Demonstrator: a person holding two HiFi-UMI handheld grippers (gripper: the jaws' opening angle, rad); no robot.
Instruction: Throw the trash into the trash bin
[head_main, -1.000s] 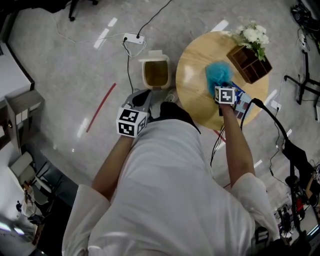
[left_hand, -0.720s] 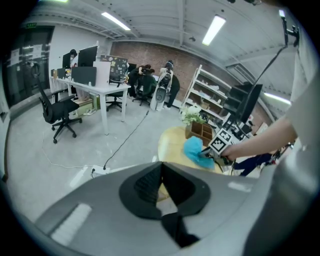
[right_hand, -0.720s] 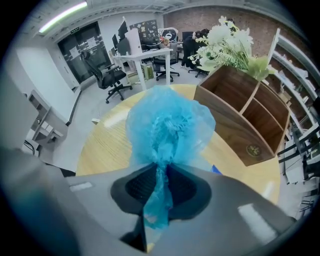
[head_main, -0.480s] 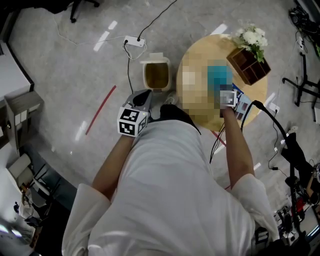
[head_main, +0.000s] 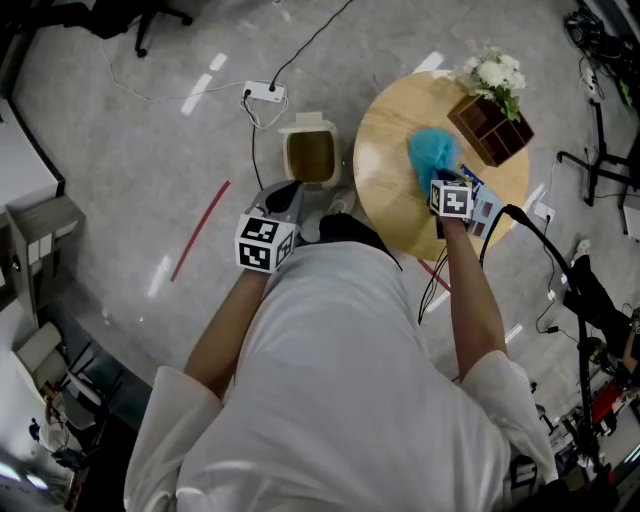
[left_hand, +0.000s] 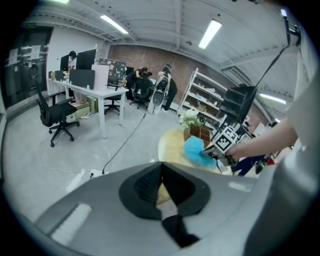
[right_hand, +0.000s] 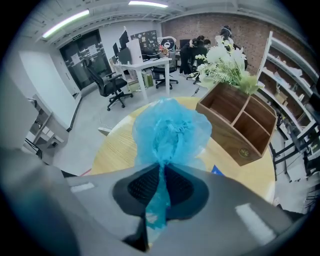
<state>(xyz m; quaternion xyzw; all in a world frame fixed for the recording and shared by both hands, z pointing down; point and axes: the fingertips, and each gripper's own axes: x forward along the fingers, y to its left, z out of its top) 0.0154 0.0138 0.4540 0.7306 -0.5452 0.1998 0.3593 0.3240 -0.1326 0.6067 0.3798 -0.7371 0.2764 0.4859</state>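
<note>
**Blue Wad Pinched Over the Table, Bin Waits Alongside**

Left of the round wooden table (head_main: 385, 185), the left gripper (left_hand: 161, 172) is held over the floor. Its jaws are pressed together with nothing between them. Just beside the table's left edge stands the trash bin (head_main: 311, 152), open at the top with its lid tipped back.

Over the table top, the right gripper (right_hand: 161, 174) points steeply down. Its jaws have just been closing and now clamp the narrow tail of a crumpled blue wad of trash (right_hand: 170, 131). The wad's long axis runs along the line of the jaws. Its thin, twisted end lies between the pads, and its puffed end fans out beyond the fingertips, toward the table's far side and away from the person.

At the table's right rim, well apart from the bin, sits a wooden divided box (head_main: 488, 125). White flowers (head_main: 493, 72) lie just behind the box.
</note>
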